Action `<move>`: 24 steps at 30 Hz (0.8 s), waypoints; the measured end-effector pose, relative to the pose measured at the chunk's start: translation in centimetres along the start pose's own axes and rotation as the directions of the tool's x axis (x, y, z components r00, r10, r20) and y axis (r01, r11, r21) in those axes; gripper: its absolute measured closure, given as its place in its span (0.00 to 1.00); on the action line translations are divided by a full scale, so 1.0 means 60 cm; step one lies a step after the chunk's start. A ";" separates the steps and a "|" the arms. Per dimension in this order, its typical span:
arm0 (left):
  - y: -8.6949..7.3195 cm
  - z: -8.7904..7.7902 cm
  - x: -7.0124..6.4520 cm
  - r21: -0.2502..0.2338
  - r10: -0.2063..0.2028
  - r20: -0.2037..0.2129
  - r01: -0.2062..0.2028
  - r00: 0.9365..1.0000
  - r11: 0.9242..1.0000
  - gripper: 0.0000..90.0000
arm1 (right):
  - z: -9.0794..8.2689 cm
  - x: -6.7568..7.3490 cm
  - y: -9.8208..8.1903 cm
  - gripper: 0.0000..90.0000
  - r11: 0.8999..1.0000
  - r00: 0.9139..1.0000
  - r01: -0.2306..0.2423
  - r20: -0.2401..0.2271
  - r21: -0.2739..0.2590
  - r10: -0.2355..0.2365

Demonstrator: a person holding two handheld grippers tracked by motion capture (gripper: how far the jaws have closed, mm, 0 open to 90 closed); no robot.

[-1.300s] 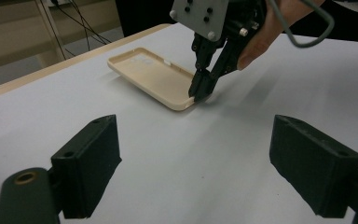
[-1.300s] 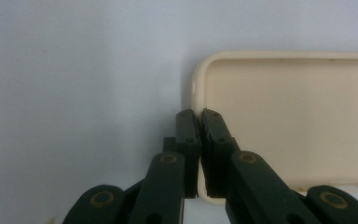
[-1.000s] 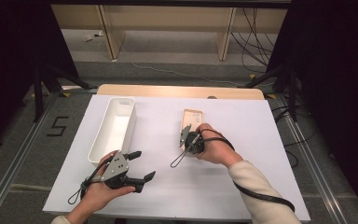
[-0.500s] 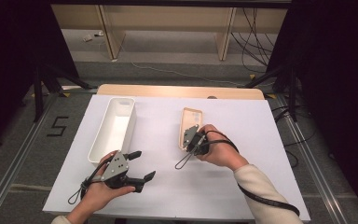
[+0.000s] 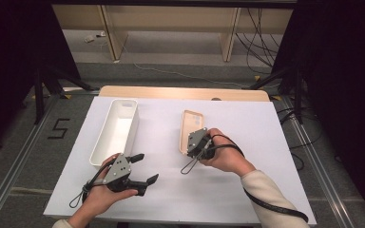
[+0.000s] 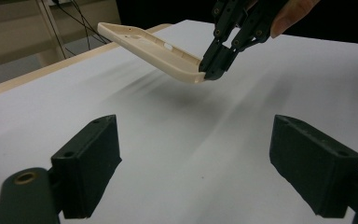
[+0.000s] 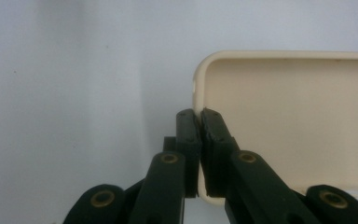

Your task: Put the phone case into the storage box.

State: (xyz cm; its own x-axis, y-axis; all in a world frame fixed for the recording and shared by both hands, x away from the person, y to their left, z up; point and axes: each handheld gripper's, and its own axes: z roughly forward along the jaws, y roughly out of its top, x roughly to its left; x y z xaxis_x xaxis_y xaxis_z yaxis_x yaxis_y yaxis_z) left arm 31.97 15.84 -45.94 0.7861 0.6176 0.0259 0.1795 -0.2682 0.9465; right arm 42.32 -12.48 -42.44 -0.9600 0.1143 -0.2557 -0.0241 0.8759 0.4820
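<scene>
The right gripper (image 5: pixel 190 151) pinches the near edge of a cream phone case (image 5: pixel 188 128), lifting it off mid-tabletop (image 5: pixel 266 142). The left gripper (image 5: pixel 145 168) gapes wide near the front edge, beside a white bin (image 5: pixel 116 130).

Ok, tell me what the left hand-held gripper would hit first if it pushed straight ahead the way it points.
Probably the cream phone case, held tilted above the white table cover by the right hand-held gripper. The left hand-held gripper is open with bare cover ahead first; depth is unclear, so it might pass underneath.
</scene>
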 end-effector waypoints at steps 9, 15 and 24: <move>0.000 0.000 0.000 0.002 -0.001 0.000 0.001 1.000 1.000 0.17 | -0.012 0.006 0.003 0.97 0.999 1.000 -0.001 -0.002 -0.055 0.001; 0.000 0.000 0.000 0.001 0.000 -0.002 0.000 1.000 1.000 0.17 | -0.016 0.010 0.004 0.97 0.997 1.000 0.004 -0.010 -0.080 -0.005; 0.000 0.000 0.001 0.006 0.004 -0.002 -0.004 1.000 1.000 0.17 | -0.021 0.015 0.004 0.97 0.992 1.000 0.007 -0.021 -0.124 -0.010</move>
State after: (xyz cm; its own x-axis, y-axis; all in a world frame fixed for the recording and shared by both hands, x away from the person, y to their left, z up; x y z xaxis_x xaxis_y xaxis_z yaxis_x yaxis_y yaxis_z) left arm 31.98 15.89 -45.96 0.7854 0.6183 0.0301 0.1800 -0.2747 0.9445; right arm 41.07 -12.76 -41.49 -0.9653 0.0961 -0.2428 -0.0651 0.8120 0.5800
